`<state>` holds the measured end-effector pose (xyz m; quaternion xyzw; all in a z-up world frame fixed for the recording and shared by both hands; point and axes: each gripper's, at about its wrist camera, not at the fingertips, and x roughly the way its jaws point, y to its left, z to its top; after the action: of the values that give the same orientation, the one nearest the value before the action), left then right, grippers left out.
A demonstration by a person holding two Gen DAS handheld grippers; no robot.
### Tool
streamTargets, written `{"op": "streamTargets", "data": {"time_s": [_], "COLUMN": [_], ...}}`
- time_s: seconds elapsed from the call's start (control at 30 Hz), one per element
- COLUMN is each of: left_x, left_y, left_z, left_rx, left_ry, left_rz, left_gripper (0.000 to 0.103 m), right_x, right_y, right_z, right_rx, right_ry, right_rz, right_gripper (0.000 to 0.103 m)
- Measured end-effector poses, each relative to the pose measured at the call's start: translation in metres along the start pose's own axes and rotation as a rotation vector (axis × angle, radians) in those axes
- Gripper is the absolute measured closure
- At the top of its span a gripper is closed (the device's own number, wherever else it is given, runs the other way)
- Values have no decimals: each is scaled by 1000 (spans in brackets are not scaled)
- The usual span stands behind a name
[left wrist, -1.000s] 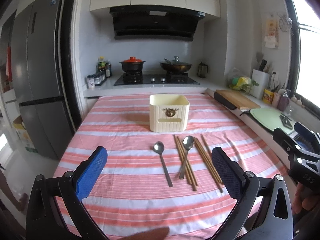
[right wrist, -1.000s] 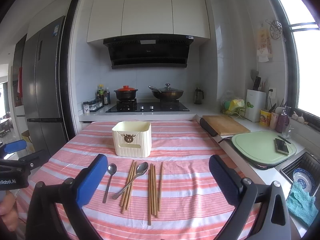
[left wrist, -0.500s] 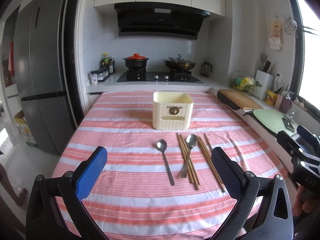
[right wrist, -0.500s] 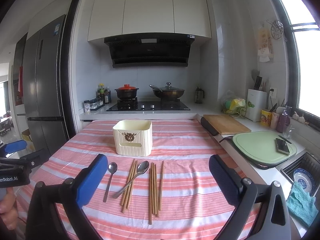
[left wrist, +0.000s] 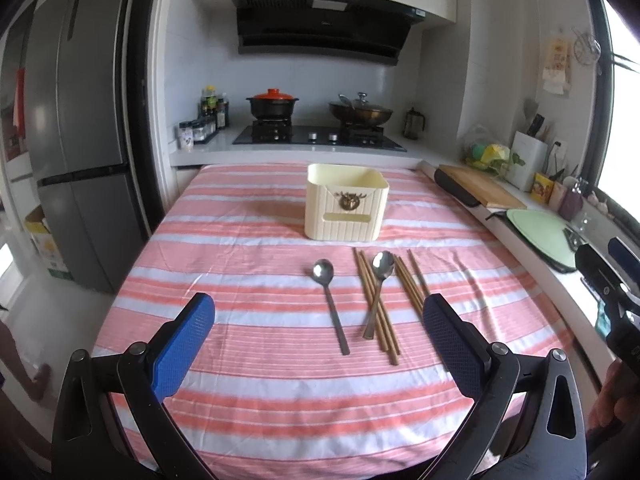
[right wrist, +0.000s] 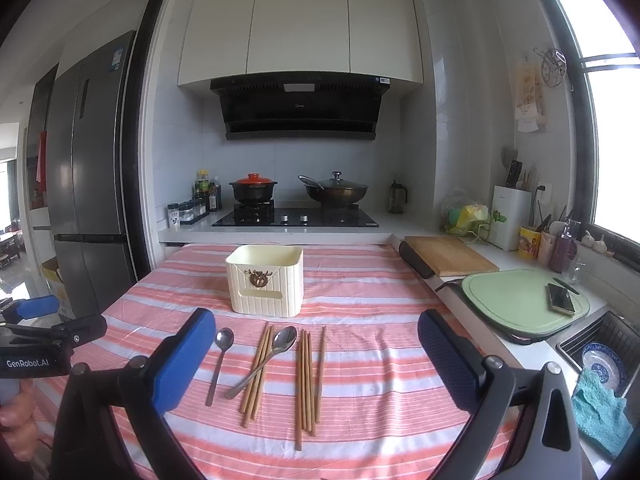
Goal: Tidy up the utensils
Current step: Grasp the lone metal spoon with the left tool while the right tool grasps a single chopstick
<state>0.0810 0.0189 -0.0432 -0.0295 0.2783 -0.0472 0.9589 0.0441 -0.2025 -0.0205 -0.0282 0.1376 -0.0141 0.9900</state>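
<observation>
Left claw advanced; spoons flat.

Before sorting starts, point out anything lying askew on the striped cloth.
One steel spoon lies slanted across the left bundle of wooden chopsticks, resting on them. The other steel spoon lies alone, clear of them. The cream ribbed plastic holder stands upright. Nothing spilled.

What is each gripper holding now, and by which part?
Nothing. The left gripper and right gripper are both open; the spoons and chopsticks lie on the table.
</observation>
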Motion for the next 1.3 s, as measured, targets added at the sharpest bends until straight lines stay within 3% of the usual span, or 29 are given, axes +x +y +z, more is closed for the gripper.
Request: {"op": "streamTargets", "data": {"time_s": [0.33, 0.6, 0.67, 0.8, 0.83, 0.9, 1.0, 1.1, 1.2, 1.3], "left_x": [25, 102, 127, 179, 191, 212, 241, 261, 275, 285], "left_y": [18, 28, 29, 23, 21, 18, 15, 14, 11, 7], "left_z": [-3, 6, 9, 7, 4, -1, -10, -19, -26, -35], "left_rx": [-43, -50, -52, -24, -15, 0, 11, -2, 5, 39], "left_ry": [52, 186, 221, 285, 298, 327, 372, 408, 431, 441], "left_rz": [30, 33, 27, 16, 20, 35, 53, 60, 80, 115], "left_gripper": [0, 0, 0, 0, 0, 0, 0, 0, 0, 0], "right_x": [23, 68, 93, 159, 177, 206, 243, 267, 285, 288], "right_y": [-3, -12, -25, -46, -49, -50, -47, -41, -34, -25], "right_z": [-10, -21, -27, -51, -59, -73, -95, -107, -119, -122], "right_rx": [7, -10, -2, -11, -12, 4, 29, 39, -7, -102], "right_ry": [61, 148, 207, 406, 460, 549, 656, 706, 740, 724], "right_rz": [-13, 31, 31, 54, 77, 121, 175, 219, 204, 161], "right_gripper": [0, 0, 0, 2, 5, 24, 45, 55, 68, 75]}}
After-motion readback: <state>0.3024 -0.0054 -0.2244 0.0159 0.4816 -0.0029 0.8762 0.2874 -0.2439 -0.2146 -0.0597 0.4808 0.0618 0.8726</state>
